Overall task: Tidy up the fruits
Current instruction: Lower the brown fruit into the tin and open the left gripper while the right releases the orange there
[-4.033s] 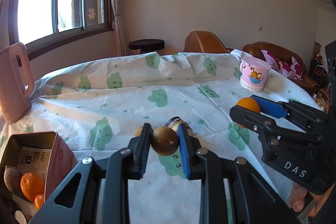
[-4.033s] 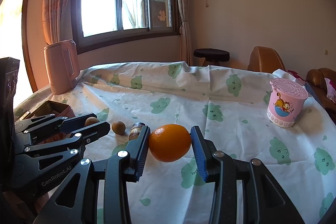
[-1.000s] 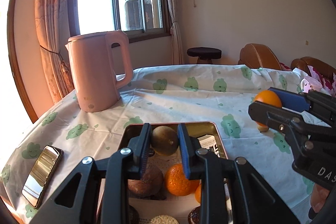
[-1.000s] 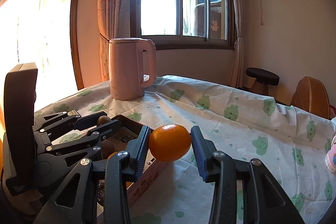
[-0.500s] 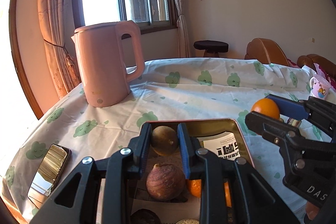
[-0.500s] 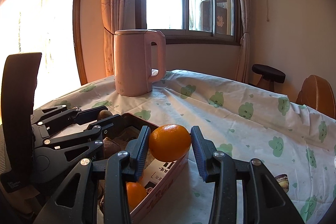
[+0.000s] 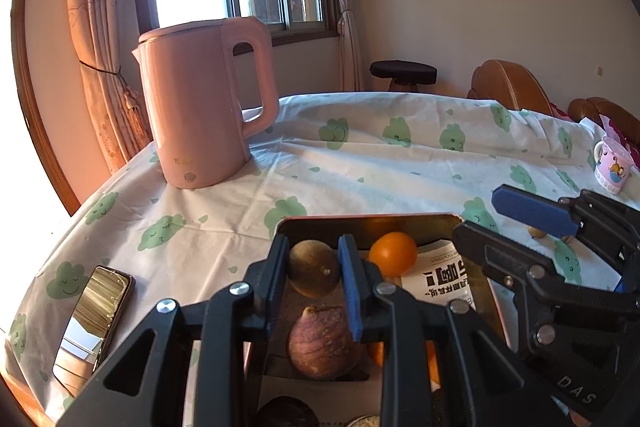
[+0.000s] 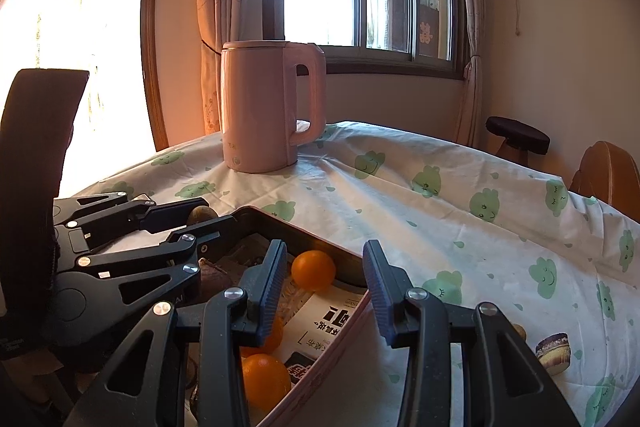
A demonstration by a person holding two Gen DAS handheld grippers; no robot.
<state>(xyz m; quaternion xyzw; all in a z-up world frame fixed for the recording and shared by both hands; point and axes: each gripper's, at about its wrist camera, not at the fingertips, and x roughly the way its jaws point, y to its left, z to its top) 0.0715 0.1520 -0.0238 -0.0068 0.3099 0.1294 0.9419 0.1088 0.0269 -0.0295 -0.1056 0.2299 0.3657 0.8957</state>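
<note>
A metal tin box (image 7: 372,222) (image 8: 352,311) lies on the table and holds fruits. My left gripper (image 7: 314,269) is shut on a brown round fruit (image 7: 312,269) just above the box's far end. My right gripper (image 8: 325,287) is open and empty above the box's right side. An orange (image 7: 393,253) (image 8: 313,270) lies loose in the box's far corner. A purple-brown fruit (image 7: 320,343) and more oranges (image 8: 264,375) sit in the box, next to a printed paper packet (image 7: 440,279).
A pink kettle (image 7: 200,103) (image 8: 272,103) stands at the back left. A phone (image 7: 94,311) lies at the left table edge. A pink cartoon cup (image 7: 612,167) stands far right. A small jar (image 8: 554,347) and small round fruit (image 7: 536,231) lie on the cloth right of the box.
My right gripper has opened and the orange has dropped into the box's far corner. My left gripper still holds the brown fruit and has come closer over the box.
</note>
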